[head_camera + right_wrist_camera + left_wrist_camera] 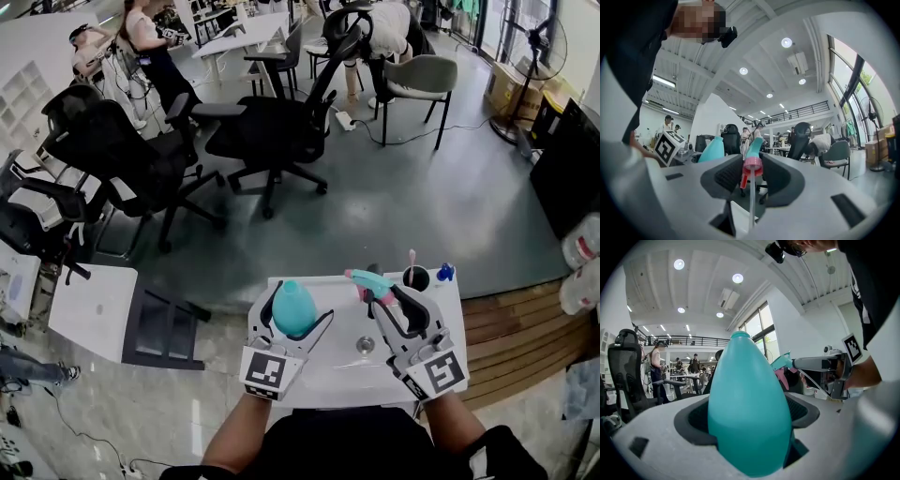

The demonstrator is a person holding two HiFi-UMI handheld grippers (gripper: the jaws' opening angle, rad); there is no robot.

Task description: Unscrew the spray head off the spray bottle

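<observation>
Over the table (323,370), bottle (293,309) at left, spray head (367,279) just right of it, perhaps a cup (415,278) behind

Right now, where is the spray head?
In the head view the spray head sits right of centre, clamped in the right tool above the white table, separate from the teal bottle in the left tool.

1. The person wore a black, short-sleeved shirt (356,448).
2. Ahead of the shirt, to its left, the left gripper (300,305) had a pale grey body.
3. The right gripper (394,298), ahead of the shirt on the other side, matched it.
4. Nearest the shirt, each bore a white cube (265,371) with black square markers.
5. Black ribbed pads (727,174) lined the jaws.
</observation>
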